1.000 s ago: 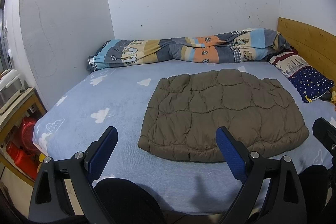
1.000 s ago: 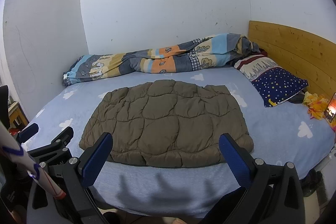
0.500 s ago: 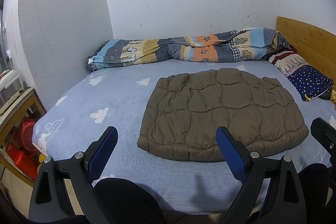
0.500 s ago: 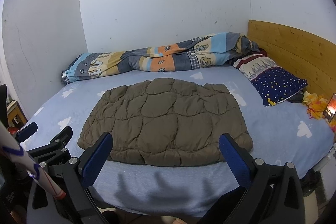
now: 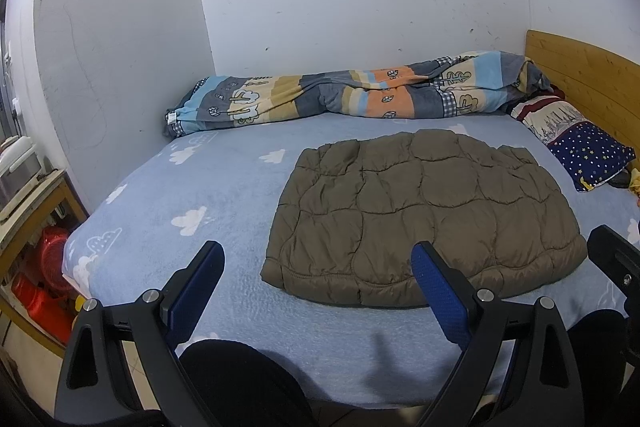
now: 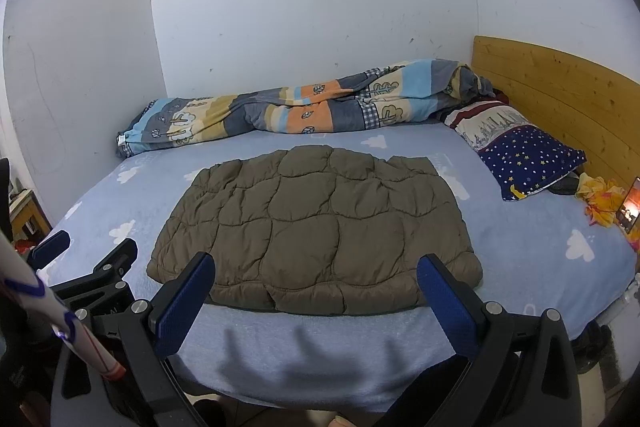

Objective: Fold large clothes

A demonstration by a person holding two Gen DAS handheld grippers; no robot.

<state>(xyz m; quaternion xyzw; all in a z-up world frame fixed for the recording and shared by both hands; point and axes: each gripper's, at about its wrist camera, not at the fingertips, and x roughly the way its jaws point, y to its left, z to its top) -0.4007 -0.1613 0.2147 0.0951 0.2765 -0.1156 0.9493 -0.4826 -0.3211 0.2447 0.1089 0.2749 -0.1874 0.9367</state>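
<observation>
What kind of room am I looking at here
Most likely a bedroom: a bed with a cloud-print blue sheet and wooden headboard, a starry pillow, and a rolled striped duvet along the wall. A brown quilted jacket lies on the sheet.

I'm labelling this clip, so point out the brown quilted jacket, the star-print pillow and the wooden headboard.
brown quilted jacket (image 6: 320, 227): right wrist view, middle of its quilted top.
star-print pillow (image 6: 532, 157): right wrist view, dark blue starred face.
wooden headboard (image 6: 560, 83): right wrist view, bare plank above the pillow.
</observation>
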